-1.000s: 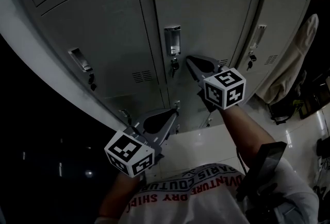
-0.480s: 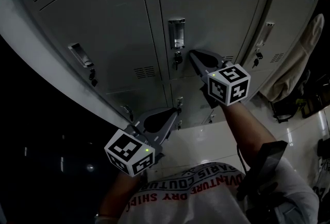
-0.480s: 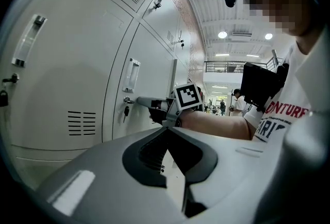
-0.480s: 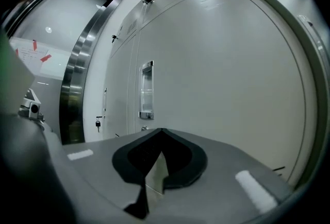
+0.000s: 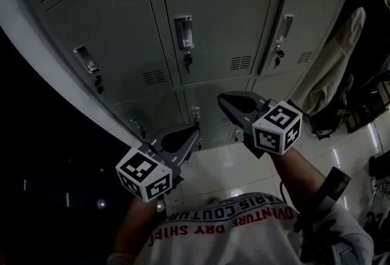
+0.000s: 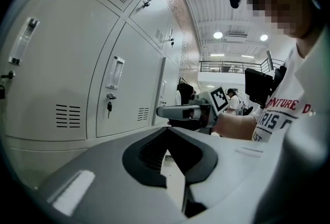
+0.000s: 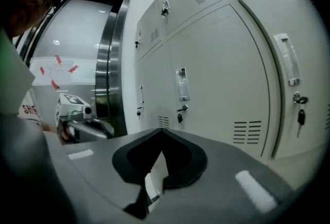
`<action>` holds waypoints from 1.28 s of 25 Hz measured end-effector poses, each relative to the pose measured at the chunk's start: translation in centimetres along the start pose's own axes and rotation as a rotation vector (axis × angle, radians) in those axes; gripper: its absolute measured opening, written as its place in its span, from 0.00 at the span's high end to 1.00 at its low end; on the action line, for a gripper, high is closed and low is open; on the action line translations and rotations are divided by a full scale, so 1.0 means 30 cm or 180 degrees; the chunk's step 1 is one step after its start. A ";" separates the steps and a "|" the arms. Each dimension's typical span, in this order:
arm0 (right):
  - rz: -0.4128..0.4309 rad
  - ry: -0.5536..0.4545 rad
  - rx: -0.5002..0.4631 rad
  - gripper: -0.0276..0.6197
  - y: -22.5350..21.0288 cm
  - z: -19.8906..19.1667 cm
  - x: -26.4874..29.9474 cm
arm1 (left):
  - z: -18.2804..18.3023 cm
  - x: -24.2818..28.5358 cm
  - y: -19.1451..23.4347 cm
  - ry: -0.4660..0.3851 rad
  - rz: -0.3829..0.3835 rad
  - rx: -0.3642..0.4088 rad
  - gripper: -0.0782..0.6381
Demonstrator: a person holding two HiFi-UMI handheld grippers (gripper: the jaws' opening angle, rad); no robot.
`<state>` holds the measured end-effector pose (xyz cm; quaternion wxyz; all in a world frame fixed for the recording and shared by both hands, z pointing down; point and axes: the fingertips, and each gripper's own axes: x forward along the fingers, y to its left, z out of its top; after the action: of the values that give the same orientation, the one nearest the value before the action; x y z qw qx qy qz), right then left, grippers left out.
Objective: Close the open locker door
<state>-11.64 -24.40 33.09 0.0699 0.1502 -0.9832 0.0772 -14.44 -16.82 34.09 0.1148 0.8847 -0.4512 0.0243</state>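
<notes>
Fingers (image 6: 103, 166) of the left gripper (image 5: 194, 131) are clenched tip to tip on nothing, and the fingers (image 7: 232, 166) of the right gripper (image 5: 223, 100) are the same. The locker door (image 5: 304, 20) stands just right of the middle locker door (image 5: 213, 14), with a dark seam down its left edge. Whether it is fully shut cannot be told. Both grippers hang below the middle locker door, apart from it. A pale garment (image 5: 334, 66) hangs further right.
</notes>
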 end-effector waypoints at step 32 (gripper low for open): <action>0.0527 -0.0031 0.0276 0.96 1.108 -0.436 -1.536 | -0.358 -0.394 -1.670 0.0038 -0.0184 0.0118 0.89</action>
<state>23.22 22.31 34.15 0.0519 0.0717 -0.9883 0.1244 19.51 23.34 33.73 0.1017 0.8992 -0.4242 0.0346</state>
